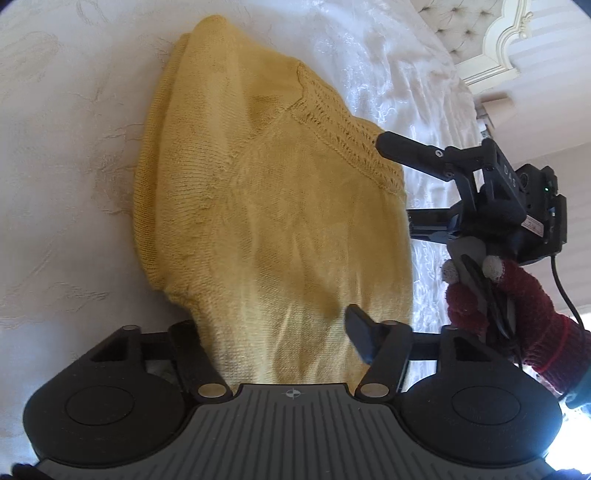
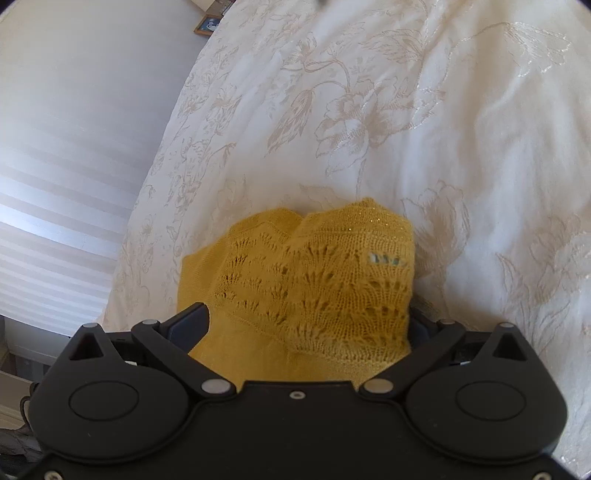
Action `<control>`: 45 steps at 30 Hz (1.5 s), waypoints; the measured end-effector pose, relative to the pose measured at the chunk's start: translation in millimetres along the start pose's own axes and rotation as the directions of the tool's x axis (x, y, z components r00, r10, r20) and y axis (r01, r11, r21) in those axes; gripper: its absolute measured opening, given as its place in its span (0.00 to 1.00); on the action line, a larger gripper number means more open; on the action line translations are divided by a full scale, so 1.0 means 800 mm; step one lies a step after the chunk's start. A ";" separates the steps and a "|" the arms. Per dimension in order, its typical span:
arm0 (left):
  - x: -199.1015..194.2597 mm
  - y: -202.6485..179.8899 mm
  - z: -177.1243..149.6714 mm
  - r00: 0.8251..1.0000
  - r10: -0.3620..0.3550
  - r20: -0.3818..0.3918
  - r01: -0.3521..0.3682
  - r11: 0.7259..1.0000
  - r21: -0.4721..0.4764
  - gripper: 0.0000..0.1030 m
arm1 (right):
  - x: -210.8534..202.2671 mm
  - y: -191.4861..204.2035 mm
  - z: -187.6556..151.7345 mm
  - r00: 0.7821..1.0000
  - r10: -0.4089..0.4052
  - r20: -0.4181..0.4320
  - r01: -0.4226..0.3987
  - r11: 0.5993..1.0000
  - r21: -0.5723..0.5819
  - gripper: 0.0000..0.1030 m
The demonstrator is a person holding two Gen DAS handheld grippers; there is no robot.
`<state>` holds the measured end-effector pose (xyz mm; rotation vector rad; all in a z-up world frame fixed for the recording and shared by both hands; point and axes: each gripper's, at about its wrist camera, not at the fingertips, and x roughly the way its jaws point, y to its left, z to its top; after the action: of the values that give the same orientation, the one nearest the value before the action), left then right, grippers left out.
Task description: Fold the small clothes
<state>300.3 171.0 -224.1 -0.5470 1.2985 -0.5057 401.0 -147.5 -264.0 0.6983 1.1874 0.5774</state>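
A mustard-yellow knitted garment [image 1: 266, 206] lies on a white bedspread [image 1: 66, 184], folded with a lacy band along its right edge. My left gripper [image 1: 273, 332] stands with its jaws wide apart; the cloth fills the gap and covers the left finger, and the right finger [image 1: 360, 332] rests on top. My right gripper [image 1: 397, 181], held by a red-gloved hand [image 1: 517, 314], is at the garment's right edge with fingers spread apart. In the right wrist view the lacy yellow cloth [image 2: 314, 280] lies bunched between its wide-apart fingers [image 2: 188, 325], covering the right one.
The embroidered floral bedspread [image 2: 406, 110] stretches all around the garment. A tufted headboard with a cream frame [image 1: 491, 33] stands at the far right. A white wall [image 2: 74, 129] and the bed edge are to the left in the right wrist view.
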 end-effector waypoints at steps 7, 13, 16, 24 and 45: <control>-0.011 0.006 0.004 0.996 -0.082 -0.025 0.081 0.996 -0.034 0.21 | -0.014 0.002 -0.009 0.999 -0.027 -0.017 0.027 1.000 0.014 0.43; -0.012 -0.037 -0.011 0.982 -0.180 -0.050 0.180 0.984 -0.007 0.21 | -0.063 0.026 -0.041 0.999 -0.023 0.037 0.022 0.999 0.034 0.42; -0.001 -0.067 -0.030 0.973 -0.211 -0.094 0.215 0.976 0.024 0.21 | -0.095 0.028 -0.064 0.998 -0.047 0.038 0.045 0.998 0.048 0.42; 0.048 -0.138 -0.105 0.938 -0.255 -0.235 0.275 0.959 0.060 0.21 | -0.192 -0.008 -0.137 0.992 -0.121 0.033 0.117 0.988 0.101 0.42; 0.024 -0.205 -0.200 0.954 0.287 0.092 -0.296 0.949 0.106 0.31 | -0.266 -0.033 -0.185 0.885 -0.416 0.209 0.443 0.891 -0.100 0.75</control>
<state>140.6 17.8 -162.9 -0.2653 1.2422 -0.3101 201.0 -293.0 -182.4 0.3351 1.0714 0.2147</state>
